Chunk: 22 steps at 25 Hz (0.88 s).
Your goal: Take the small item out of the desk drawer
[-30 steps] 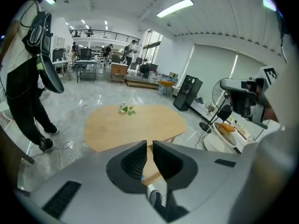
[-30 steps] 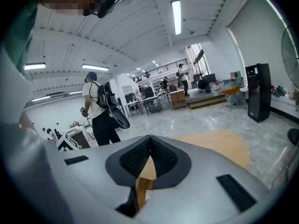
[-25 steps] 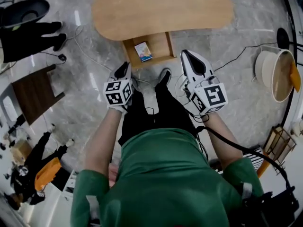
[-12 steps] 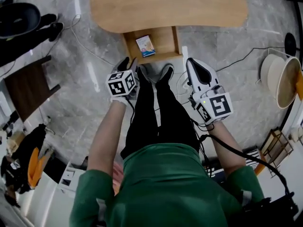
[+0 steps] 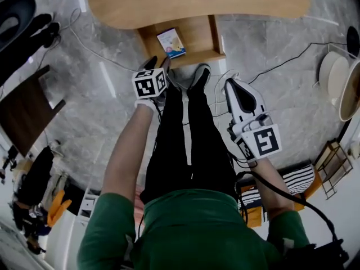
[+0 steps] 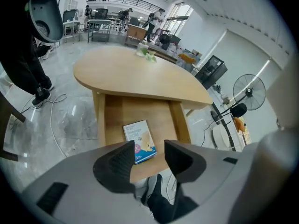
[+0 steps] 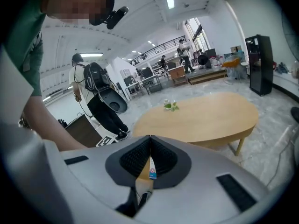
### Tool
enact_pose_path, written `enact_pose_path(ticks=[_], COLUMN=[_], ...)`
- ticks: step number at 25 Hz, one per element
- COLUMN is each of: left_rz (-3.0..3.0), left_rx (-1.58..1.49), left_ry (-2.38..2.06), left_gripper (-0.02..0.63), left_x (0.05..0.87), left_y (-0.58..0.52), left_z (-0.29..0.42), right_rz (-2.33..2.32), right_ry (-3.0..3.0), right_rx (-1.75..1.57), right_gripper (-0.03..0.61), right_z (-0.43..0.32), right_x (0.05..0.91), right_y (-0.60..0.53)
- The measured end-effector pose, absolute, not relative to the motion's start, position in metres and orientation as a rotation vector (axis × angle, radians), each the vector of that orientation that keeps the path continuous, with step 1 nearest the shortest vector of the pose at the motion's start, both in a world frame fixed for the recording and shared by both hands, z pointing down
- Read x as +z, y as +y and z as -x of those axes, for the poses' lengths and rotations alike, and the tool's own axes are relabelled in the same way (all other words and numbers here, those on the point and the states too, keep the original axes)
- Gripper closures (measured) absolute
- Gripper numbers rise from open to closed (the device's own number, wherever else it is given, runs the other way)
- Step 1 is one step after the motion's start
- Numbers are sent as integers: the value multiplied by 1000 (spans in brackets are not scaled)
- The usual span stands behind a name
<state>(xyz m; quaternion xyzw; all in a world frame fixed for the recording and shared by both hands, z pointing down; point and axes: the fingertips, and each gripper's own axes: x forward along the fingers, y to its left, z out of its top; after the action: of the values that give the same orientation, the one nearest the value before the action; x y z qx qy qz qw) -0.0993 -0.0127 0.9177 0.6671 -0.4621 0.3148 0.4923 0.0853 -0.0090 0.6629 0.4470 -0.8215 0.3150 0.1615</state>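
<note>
Inside the open drawer (image 5: 201,40) beneath the desk (image 5: 191,1), a small flat box (image 5: 171,42) is seen. It is judged light and stiff, best pinched across its long edges. Nearby, the left gripper (image 6: 150,158) is opening, empty; the right gripper (image 7: 149,158) is closed, empty.

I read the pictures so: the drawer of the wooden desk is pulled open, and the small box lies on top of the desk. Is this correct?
Not fully. The drawer is pulled open, but the small box lies inside it, not on the desk top. The left gripper view shows this.
</note>
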Motion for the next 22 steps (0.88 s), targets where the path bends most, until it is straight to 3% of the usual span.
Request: enact_pose_path(ticks=[12,22], left_rz=[-1490,-1389], left_rx=[827,831], left_ry=[-1090,-1117], left_gripper=[400,400], left_x=[1028,1075], left_y=[-24,-34], left_z=[97,98], right_rz=[-1308,-1316], right_ry=[-2272,-2293], right_rx=[1061,1132], right_gripper=[555,555], right_z=[-92,-86], right_x=[733,740], right_y=[6,-4])
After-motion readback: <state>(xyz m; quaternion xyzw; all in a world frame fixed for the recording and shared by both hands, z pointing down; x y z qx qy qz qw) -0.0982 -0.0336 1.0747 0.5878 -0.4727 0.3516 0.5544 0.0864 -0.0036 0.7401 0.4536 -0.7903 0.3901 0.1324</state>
